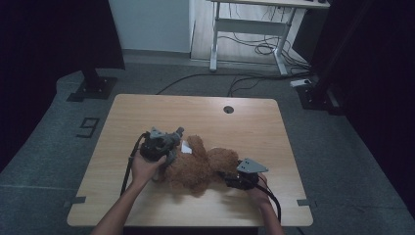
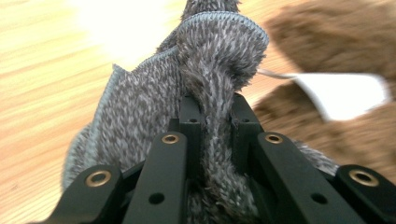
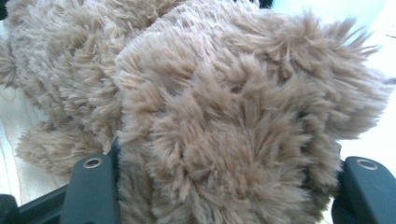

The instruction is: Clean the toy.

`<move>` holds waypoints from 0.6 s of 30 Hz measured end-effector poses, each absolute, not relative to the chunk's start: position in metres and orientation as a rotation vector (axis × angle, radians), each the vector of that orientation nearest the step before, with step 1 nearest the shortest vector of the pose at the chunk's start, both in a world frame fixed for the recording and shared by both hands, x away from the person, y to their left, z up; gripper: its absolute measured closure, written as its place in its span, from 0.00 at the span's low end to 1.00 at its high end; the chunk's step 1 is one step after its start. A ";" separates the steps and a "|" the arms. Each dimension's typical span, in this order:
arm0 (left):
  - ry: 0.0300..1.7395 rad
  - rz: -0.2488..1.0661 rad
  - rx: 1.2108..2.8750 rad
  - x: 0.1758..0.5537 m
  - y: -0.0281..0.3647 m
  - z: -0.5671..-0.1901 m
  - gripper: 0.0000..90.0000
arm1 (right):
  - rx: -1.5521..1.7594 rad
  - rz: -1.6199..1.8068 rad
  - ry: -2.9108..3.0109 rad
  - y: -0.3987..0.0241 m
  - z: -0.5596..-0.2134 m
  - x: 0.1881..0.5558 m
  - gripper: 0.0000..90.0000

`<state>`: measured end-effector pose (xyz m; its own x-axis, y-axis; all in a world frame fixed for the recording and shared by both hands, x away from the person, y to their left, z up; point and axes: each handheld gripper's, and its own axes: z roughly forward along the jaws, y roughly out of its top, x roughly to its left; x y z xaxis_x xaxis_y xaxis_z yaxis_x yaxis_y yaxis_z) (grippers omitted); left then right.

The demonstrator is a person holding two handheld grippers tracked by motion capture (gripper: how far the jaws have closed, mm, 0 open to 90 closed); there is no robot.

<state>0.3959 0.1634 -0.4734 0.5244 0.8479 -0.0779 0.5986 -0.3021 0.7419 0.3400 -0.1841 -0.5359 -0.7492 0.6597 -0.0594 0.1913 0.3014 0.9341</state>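
A brown plush teddy bear (image 1: 198,166) lies on the wooden table (image 1: 195,115), with a white tag (image 1: 186,146) at its left end. My left gripper (image 1: 175,136) is at the bear's left, shut on a fold of grey knitted cloth (image 2: 140,107) pinched between its jaws (image 2: 214,105). The tag (image 2: 345,93) and brown fur (image 2: 336,32) lie just beyond the cloth. At the bear's right end my right gripper (image 1: 230,180) is shut on a thick lump of fur (image 3: 224,102), which bulges between both jaws and hides the fingertips (image 3: 224,179).
A round cable hole (image 1: 228,109) sits near the table's far edge. Beyond the table stand a white desk frame (image 1: 247,27) with loose cables on the floor (image 1: 264,49), and black stand bases at far left (image 1: 93,88) and far right (image 1: 318,95).
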 end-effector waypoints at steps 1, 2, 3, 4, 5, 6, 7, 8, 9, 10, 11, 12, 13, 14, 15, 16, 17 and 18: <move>1.187 0.426 2.021 0.397 0.166 -0.475 0.88 | 0.758 1.445 2.139 -0.184 -0.536 0.340 0.38; 1.196 0.428 2.023 0.398 0.169 -0.475 0.88 | 0.759 1.445 2.138 -0.184 -0.536 0.340 0.38; 1.205 0.428 2.024 0.398 0.171 -0.476 0.88 | 0.758 1.445 2.138 -0.184 -0.536 0.340 0.38; 1.214 0.431 2.023 0.398 0.173 -0.475 0.88 | 0.759 1.446 2.139 -0.184 -0.536 0.340 0.38; 1.220 0.429 2.020 0.399 0.174 -0.475 0.88 | 0.758 1.445 2.139 -0.184 -0.536 0.340 0.38; 1.225 0.422 2.013 0.398 0.175 -0.473 0.88 | 0.759 1.447 2.139 -0.185 -0.536 0.340 0.38; 1.224 0.416 2.005 0.398 0.174 -0.471 0.88 | 0.759 1.448 2.141 -0.185 -0.536 0.340 0.38; 1.215 0.411 2.002 0.397 0.172 -0.468 0.88 | 0.761 1.453 2.139 -0.185 -0.536 0.340 0.38; 1.206 0.410 2.003 0.396 0.169 -0.466 0.88 | 0.763 1.454 2.139 -0.186 -0.537 0.341 0.38; 1.193 0.409 2.007 0.395 0.165 -0.463 0.88 | 0.763 1.453 2.139 -0.186 -0.537 0.341 0.38; 1.177 0.413 2.015 0.395 0.159 -0.460 0.88 | 0.764 1.452 2.139 -0.186 -0.537 0.341 0.38; 1.159 0.414 2.021 0.394 0.154 -0.458 0.88 | 0.763 1.451 2.139 -0.186 -0.537 0.340 0.38; 1.141 0.411 2.031 0.393 0.147 -0.456 0.88 | 0.764 1.450 2.139 -0.186 -0.537 0.340 0.38; 1.119 0.403 2.036 0.392 0.141 -0.454 0.88 | 0.764 1.449 2.139 -0.186 -0.537 0.340 0.38; 1.096 0.389 2.044 0.391 0.134 -0.452 0.88 | 0.764 1.449 2.138 -0.186 -0.537 0.340 0.38; 1.074 0.384 2.053 0.390 0.127 -0.451 0.88 | 0.764 1.449 2.138 -0.186 -0.537 0.340 0.38; 1.055 0.384 2.062 0.388 0.121 -0.449 0.88 | 0.763 1.448 2.139 -0.186 -0.537 0.340 0.38; 1.037 0.386 2.068 0.387 0.115 -0.448 0.88 | 0.762 1.447 2.140 -0.186 -0.536 0.340 0.38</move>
<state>0.3865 0.1149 -0.4477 0.6219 0.7800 -0.0695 0.5449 -0.3674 0.7537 0.3401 -0.1858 -0.5365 -0.7487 0.6606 -0.0553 0.1946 0.2988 0.9343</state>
